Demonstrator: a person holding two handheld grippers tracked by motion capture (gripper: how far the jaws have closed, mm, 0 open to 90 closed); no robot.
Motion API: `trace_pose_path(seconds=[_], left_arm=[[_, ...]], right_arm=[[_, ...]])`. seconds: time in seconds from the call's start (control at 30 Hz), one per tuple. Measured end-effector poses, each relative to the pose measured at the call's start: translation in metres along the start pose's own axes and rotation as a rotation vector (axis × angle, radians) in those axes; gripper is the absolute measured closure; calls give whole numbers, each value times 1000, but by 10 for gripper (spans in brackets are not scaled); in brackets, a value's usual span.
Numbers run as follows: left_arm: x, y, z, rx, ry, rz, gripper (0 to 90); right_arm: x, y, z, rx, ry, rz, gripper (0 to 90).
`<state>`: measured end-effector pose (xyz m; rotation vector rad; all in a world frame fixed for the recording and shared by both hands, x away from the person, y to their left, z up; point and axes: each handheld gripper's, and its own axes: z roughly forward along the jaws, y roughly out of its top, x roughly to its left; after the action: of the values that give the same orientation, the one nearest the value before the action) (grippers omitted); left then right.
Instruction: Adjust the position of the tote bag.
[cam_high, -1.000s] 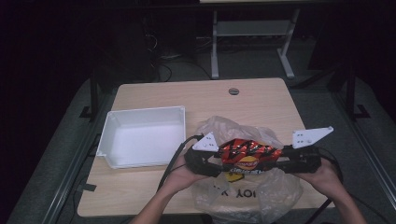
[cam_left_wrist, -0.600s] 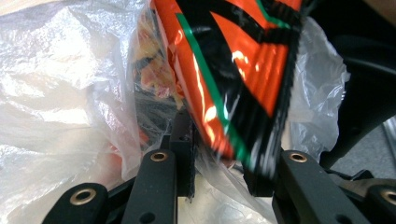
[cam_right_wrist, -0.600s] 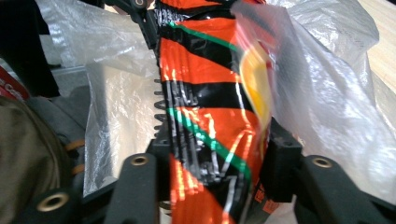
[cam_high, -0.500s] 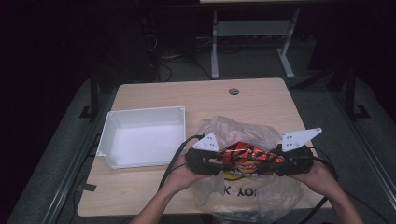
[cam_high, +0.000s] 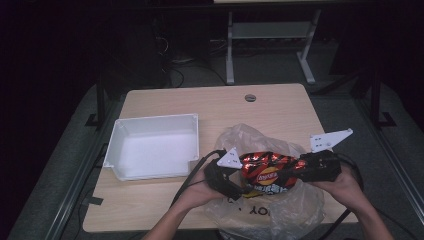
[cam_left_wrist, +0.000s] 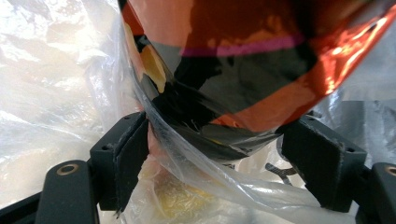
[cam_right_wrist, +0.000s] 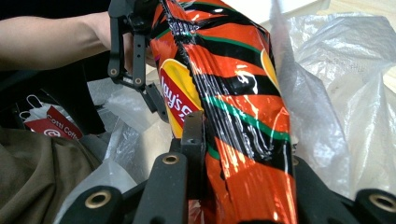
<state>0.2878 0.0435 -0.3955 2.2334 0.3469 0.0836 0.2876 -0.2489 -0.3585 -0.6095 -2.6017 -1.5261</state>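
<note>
Two grippers: right gripper (cam_high: 300, 169) clamps chip bag (cam_high: 265, 171), left gripper (cam_high: 239, 186) open around it, plastic bag (cam_high: 280, 210) between.

The left gripper (cam_high: 239, 184) fingers have just opened off the chip bag (cam_high: 267, 171).

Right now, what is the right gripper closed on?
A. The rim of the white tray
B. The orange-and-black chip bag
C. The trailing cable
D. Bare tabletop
B. In the right gripper view, the right gripper has its jaws pressed on the end of the orange-and-black chip bag, which lies over the clear plastic bag; the white tray sits apart, off to the left on the table.
</note>
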Motion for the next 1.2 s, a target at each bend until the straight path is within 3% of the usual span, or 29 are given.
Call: trace_pose_path(seconds=[0.23,0.3,0.33,0.5,0.53,0.6,0.67,0.73,0.8,0.9,1.0,1.2], left_arm=[[2,2,-6,-39,-22,2,309],[1,3,-8,-44,-34,13,428],[1,3,-8,-42,-34,22,428],[5,-1,-11,-51,-34,5,670],[6,-2,-11,-56,-36,1,693],[6,-3,-12,-63,-33,-4,708],[8,-3,-13,-64,-32,-6,748],[8,-3,-13,-66,-33,-7,770],[9,-3,-14,-82,-50,-36,778],[10,-3,-14,-85,-58,-43,781],[10,-4,-13,-88,-67,-60,786],[11,-5,-14,-87,-67,-61,787]], right_arm=[[-2,-5,3,-7,11,25,743],[-1,-4,4,1,0,19,728],[0,-3,5,9,-9,11,716],[6,3,8,43,-58,-53,614],[10,4,9,50,-94,-104,572],[12,5,9,50,-102,-120,550],[17,8,9,61,-139,-206,501],[18,9,9,70,-148,-222,483],[20,12,7,81,-179,-265,461],[21,12,6,83,-187,-280,451],[24,9,7,79,-213,-330,432],[20,2,12,94,-235,-340,393]])
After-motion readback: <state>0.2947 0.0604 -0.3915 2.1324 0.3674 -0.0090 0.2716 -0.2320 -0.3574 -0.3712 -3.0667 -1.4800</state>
